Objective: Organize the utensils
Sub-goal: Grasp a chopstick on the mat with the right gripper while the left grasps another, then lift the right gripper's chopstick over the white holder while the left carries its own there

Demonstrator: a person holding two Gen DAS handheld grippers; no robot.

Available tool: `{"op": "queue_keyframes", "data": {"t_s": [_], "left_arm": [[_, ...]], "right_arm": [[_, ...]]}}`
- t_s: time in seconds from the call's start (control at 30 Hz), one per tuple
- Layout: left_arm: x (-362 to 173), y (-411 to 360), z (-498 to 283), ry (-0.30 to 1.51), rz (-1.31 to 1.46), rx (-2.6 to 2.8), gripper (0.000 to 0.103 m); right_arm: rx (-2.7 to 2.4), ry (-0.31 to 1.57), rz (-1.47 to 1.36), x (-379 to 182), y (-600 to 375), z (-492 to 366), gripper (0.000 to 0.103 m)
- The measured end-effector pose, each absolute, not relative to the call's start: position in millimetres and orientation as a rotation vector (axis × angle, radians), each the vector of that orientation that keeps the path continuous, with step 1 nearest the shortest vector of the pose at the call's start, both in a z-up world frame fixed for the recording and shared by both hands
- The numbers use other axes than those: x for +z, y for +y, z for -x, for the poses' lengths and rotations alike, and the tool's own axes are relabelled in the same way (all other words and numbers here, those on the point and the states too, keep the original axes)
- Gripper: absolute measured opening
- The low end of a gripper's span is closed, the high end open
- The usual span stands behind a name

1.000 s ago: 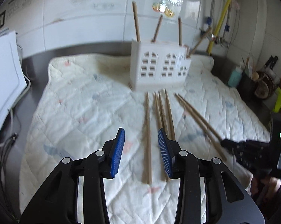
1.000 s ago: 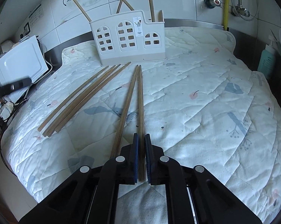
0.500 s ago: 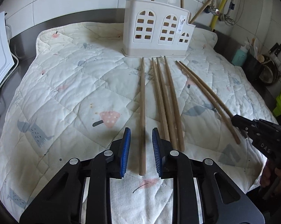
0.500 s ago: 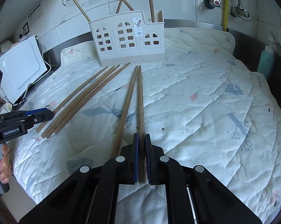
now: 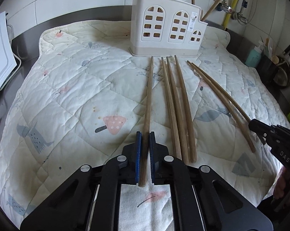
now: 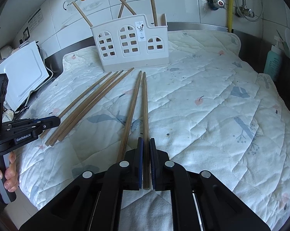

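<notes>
— Since a second ago, the left gripper (image 5: 144, 138) has narrowed from a wide gap until its blue pads clamp the leftmost chopstick (image 5: 148, 100).

— And the right gripper (image 6: 146, 144)?

— Unchanged: its jaws stay closed on the rightmost chopstick (image 6: 145, 104). Both sticks lie on the quilted mat (image 5: 71, 88), tips toward the white holder (image 5: 164, 28), with four loose chopsticks (image 5: 175, 104) between them.

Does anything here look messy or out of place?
Yes. Six chopsticks lie loose on the quilt instead of standing in the white holder; those already in it lean at different angles. Nothing looks spilled or broken.
</notes>
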State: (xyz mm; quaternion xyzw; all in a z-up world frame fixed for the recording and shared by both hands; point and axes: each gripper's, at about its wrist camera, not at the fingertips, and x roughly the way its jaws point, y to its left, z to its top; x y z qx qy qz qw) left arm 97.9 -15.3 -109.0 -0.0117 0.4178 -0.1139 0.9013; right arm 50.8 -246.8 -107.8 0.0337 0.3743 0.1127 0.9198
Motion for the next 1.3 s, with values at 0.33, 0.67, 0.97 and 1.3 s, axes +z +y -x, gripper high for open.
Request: {"op": "queue_keyframes", "data": {"t_s": [0.33, 0.67, 0.97, 1.3], "left_arm": [[-74.9, -4.8, -87.9, 0.754, 0.066, -0.257, 0.005], [-38.2, 0.5, -83.2, 0.659, 0.088, -0.295, 0.005], [-24.5, 12.0, -86.5, 0.651, 0.138, -0.312, 0.005], [7.9, 7.5, -98.4, 0.618, 0.108, -0.353, 0.005]], "right_arm": [[0.244, 0.649, -0.067, -60.5, -251.6, -39.2, 0.007], [0.282, 0.534, -0.049, 0.1, -251.6, -50.3, 0.006], [0.303, 0.487, 0.017, 57.7, -255.8, -82.9, 0.006], [0.248, 0.405, 0.093, 140.4, -262.1, -136.1, 0.006]]}}
